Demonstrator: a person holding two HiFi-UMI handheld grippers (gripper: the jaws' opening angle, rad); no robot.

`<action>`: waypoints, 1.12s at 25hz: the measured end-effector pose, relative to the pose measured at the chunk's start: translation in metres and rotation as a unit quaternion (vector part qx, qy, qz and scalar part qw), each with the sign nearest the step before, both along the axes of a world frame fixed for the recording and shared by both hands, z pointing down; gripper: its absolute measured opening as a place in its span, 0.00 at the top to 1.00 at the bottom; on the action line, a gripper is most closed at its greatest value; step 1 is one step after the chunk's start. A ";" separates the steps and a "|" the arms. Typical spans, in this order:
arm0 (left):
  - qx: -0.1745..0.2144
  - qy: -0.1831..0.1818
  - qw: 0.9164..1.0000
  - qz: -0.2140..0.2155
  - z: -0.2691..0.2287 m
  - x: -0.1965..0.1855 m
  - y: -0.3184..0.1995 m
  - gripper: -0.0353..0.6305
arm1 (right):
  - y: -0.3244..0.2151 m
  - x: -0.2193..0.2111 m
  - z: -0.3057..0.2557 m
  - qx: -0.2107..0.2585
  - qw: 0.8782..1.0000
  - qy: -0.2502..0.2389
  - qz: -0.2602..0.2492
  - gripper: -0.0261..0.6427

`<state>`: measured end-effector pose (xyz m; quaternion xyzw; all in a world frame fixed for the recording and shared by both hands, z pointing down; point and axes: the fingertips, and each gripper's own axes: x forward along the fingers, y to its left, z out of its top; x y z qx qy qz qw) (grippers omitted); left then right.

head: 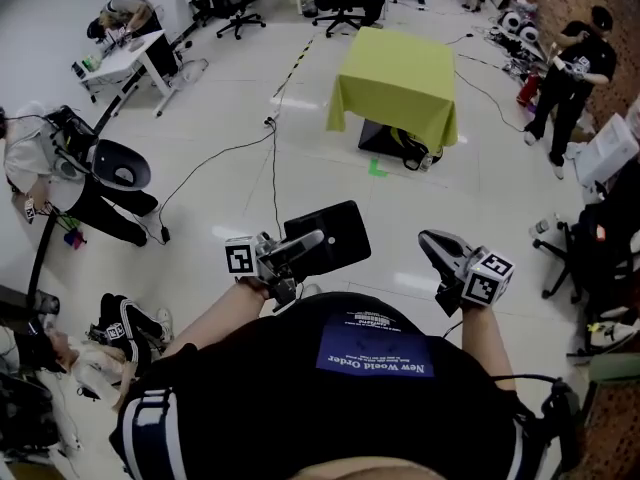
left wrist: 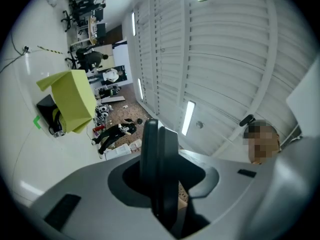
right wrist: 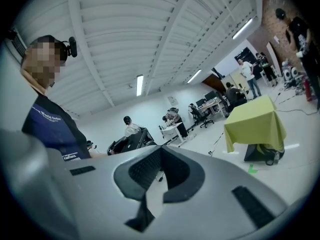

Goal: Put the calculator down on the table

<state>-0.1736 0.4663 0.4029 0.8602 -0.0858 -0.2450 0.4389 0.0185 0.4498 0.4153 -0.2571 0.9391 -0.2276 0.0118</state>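
The calculator (head: 340, 230) is a flat black slab held over the floor in front of my chest, with my left gripper (head: 308, 246) shut on its near end. In the left gripper view the calculator (left wrist: 156, 154) shows edge-on, upright between the jaws of the left gripper (left wrist: 160, 186). My right gripper (head: 432, 242) hangs to the right of it with nothing in it; in the right gripper view the right gripper (right wrist: 159, 156) has its dark pads meeting. The table (head: 400, 73), draped in yellow-green cloth, stands some way ahead across the floor, and it appears as the table (right wrist: 252, 124) and the table (left wrist: 75, 101) in the gripper views.
A black bag (head: 405, 146) lies under the table, with a green tape mark (head: 376, 168) on the floor before it. Cables (head: 272, 158) run across the white floor. A person (head: 565, 78) stands at the right, another crouches by a chair (head: 120, 163) at the left.
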 end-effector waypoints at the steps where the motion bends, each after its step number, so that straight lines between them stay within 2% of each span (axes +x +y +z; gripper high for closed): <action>1: -0.005 0.007 1.000 0.004 0.000 0.001 -0.015 0.73 | -0.014 0.000 -0.001 -0.002 1.000 0.002 0.003 0.98; 6: 0.000 0.026 0.999 0.037 -0.004 -0.021 -0.106 0.73 | -0.095 -0.025 -0.019 0.015 0.999 0.019 0.029 0.98; 11: 0.027 0.003 0.997 0.068 -0.027 -0.056 -0.180 0.73 | -0.157 -0.055 -0.046 0.026 0.997 0.023 0.066 0.98; 17: 0.027 -0.002 0.996 0.083 -0.018 -0.091 -0.249 0.73 | -0.217 -0.085 -0.037 0.015 0.996 0.018 0.085 0.98; 23: 0.007 0.003 0.996 0.086 -0.010 -0.085 -0.308 0.73 | -0.277 -0.071 -0.028 -0.009 0.995 0.020 0.096 0.98; 28: -0.004 -0.003 0.998 0.061 0.000 -0.058 -0.363 0.73 | -0.341 -0.043 -0.021 -0.002 0.998 0.004 0.070 0.98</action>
